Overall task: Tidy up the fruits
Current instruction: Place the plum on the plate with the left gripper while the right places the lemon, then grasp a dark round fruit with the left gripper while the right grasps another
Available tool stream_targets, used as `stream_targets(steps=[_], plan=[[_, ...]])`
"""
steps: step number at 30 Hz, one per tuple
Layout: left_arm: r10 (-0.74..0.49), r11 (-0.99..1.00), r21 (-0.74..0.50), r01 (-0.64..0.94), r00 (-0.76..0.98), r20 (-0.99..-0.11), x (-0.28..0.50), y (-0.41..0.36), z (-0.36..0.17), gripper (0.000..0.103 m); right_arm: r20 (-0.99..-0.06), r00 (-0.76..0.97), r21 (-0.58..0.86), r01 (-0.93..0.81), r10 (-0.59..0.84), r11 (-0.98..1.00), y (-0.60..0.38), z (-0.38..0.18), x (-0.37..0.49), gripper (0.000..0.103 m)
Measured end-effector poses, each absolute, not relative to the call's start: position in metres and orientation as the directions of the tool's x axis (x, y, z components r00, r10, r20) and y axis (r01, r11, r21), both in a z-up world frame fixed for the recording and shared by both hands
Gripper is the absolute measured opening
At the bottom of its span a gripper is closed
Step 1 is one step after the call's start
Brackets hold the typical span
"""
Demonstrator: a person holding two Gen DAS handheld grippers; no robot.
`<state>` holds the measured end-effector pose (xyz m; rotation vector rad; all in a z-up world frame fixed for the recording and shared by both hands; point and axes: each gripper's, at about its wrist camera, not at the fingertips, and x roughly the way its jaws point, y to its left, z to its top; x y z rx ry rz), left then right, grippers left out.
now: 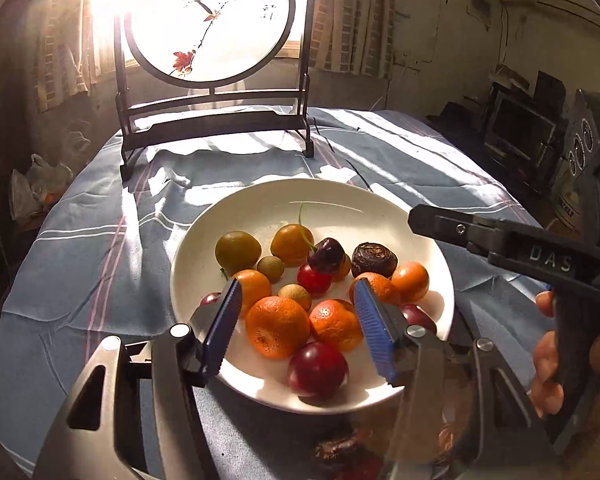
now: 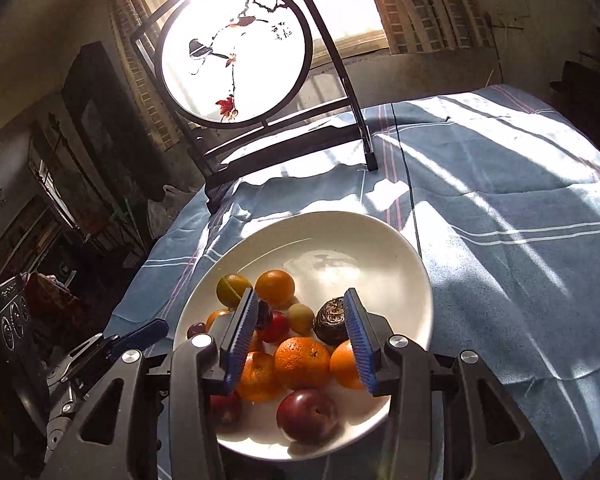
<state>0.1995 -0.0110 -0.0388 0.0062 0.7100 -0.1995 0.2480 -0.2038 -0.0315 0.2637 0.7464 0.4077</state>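
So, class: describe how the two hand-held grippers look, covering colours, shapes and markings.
Both the left gripper and right gripper have dark grey angular bodies with silver round bolts and blue ribbed finger pads. The right one's side, seen from the left wrist, reads "DAS"; bare fingers grip its handle.

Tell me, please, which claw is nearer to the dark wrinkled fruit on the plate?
Right, I judge. The right claw hangs open with the dark wrinkled fruit just inside its right finger. The left claw is open over the oranges, and that fruit lies beyond its fingertips.
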Motion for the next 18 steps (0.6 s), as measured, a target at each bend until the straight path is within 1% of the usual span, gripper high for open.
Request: stream_targets(steps=[3, 5, 8, 9, 13, 18], plan=[[-0.176, 0.976, -0.024, 0.217, 0.716, -0.675, 0.163, -0.013, -0.047, 0.057, -0.584, 0.666, 0.372, -0.289, 0.465, 0.882, -0.214, -0.034, 0.213, 0.045], [-0.195, 0.967, -0.016, 0.252, 0.703, -0.684, 0.136, -0.016, -0.055, 0.057, -0.573, 0.681, 0.352, -0.298, 0.456, 0.887, -0.221, -0.038, 0.185, 0.046], [-0.221, 0.955, -0.011, 0.298, 0.685, -0.695, 0.099, -0.022, -0.068, 0.057, -0.56, 0.707, 0.322, -0.295, 0.432, 0.9, -0.231, -0.049, 0.147, 0.053], [-0.224, 0.951, -0.006, 0.309, 0.676, -0.702, 0.09, -0.025, -0.074, 0.057, -0.559, 0.713, 0.314, -0.29, 0.423, 0.904, -0.234, -0.054, 0.138, 0.053], [-0.192, 0.947, 0.035, 0.319, 0.65, -0.735, 0.079, -0.036, -0.094, 0.057, -0.574, 0.706, 0.333, -0.262, 0.416, 0.906, -0.245, -0.072, 0.121, 0.053], [-0.21, 0.947, 0.01, 0.321, 0.643, -0.737, 0.084, -0.046, -0.099, 0.057, -0.569, 0.707, 0.336, -0.266, 0.42, 0.903, -0.246, -0.073, 0.119, 0.053]])
